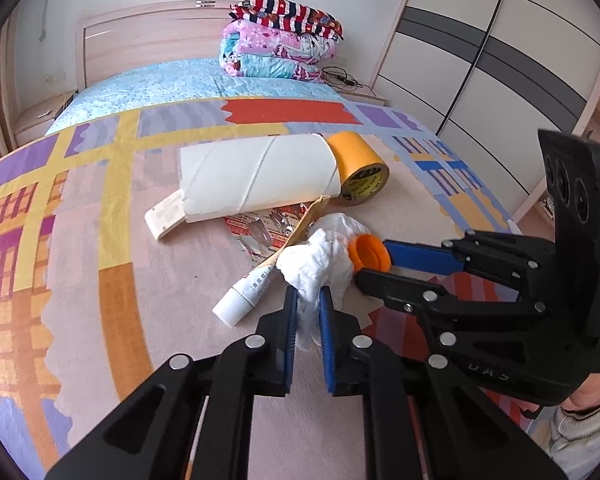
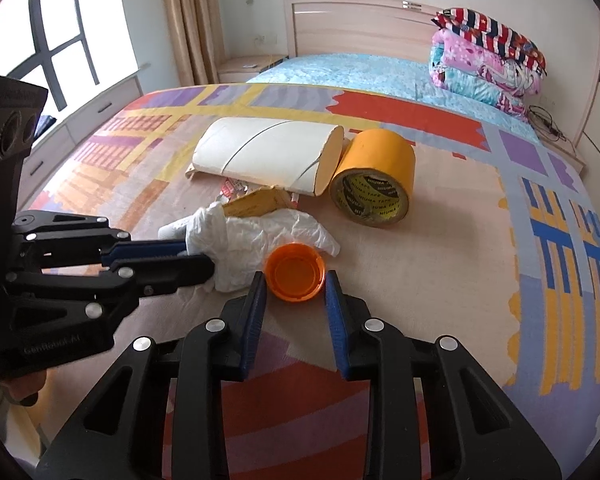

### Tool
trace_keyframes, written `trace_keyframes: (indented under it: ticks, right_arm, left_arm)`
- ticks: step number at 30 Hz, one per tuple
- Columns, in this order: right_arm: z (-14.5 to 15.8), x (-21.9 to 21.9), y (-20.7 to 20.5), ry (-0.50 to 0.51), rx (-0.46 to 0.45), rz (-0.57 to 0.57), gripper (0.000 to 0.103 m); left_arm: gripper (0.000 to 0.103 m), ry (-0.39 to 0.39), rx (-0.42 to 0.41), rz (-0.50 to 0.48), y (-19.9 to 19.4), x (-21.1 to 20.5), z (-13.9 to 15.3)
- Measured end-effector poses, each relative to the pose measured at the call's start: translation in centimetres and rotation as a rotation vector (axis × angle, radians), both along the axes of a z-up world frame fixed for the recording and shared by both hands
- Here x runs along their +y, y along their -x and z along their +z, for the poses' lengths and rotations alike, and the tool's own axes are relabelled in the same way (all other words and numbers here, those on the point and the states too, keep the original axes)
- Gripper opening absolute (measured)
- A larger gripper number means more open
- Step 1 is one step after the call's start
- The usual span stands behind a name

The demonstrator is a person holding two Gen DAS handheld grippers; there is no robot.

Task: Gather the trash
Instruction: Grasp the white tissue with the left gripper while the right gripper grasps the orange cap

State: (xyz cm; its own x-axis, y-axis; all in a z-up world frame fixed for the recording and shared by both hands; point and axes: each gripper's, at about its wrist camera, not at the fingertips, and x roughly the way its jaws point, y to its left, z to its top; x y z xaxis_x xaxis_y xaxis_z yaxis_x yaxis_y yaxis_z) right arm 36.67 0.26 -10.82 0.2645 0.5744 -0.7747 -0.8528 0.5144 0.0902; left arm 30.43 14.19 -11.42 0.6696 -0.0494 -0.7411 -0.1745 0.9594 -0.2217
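Trash, assorted, lying on a bed with a multicoloured patterned blanket [image 2: 440, 264].

Item: crumpled white tissue paper [image 1: 320, 260], near the bed's foot end. Left gripper [image 1: 308, 320] is closed on its lower edge, blue pads pinching the paper.

Item: round orange plastic cap [image 2: 295, 266], open side up, just beside the tissue. Right gripper [image 2: 296, 304] brackets it, one blue pad at each side; whether the pads touch the cap cannot be told from the right wrist view. In the left wrist view the cap sits at the gripper's fingertips.

Item: white plastic tube [image 1: 240, 300], lying partly under the tissue.

Item: flattened yellow-brown cardboard packet [image 2: 258, 202], over a red-and-silver printed wrapper [image 1: 260, 232].

Item: large white flattened cardboard tube [image 1: 260, 178], farther up the bed, touching a roll of yellow adhesive tape [image 2: 374, 176].

Background: folded patterned quilts [image 1: 280, 44] stacked by the wooden headboard [image 1: 148, 40].
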Motion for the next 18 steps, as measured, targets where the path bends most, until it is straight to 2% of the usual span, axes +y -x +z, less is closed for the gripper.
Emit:
trace_keyframes:
  ticks: [18]
  right_arm:
    - [4.5,-3.9,4.7,-0.057,-0.056,0.022,0.029]
  left_arm:
    - [0.01,-0.042,-0.062,-0.009,5.0,-2.5,4.0]
